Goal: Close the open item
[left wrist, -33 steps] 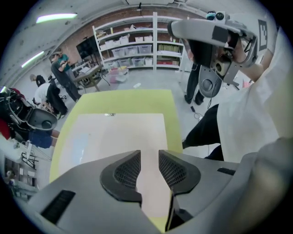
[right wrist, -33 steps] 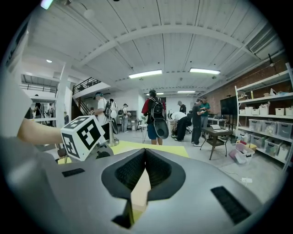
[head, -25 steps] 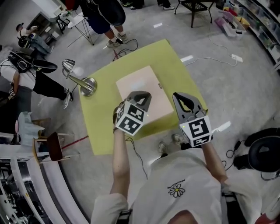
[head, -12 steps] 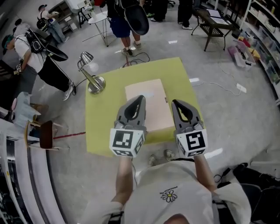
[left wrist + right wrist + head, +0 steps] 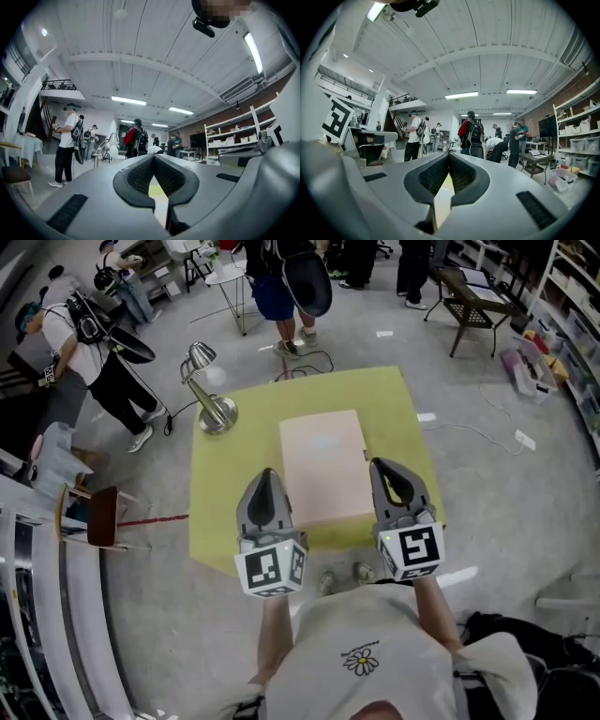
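— Pulling the left gripper (image 5: 265,474) off the box (image 5: 323,465), then?
— Yes. Was tipped over the near left corner of the box a second ago; now drawn back to 7 o'clock of it, rolled upright, above the near edge of the worktop (image 5: 220,502).
— And the right gripper (image 5: 382,467)?
— Barely shifted. Hangs at 5 o'clock of the box, level with the left one, touching nothing.
— Fingers (image 5: 137,177)?
— Pressed together on both sides, with nothing between them.
— Box itself?
— Lying in the middle of the worktop, top flat, no gap to be seen along the near edge. Lamp (image 5: 211,399) well apart at 10 o'clock.
— Meaning for the task?
— Looks done, judging from the flat top and both tools clear of it. Cannot rule out a slightly raised flap from this height, though.
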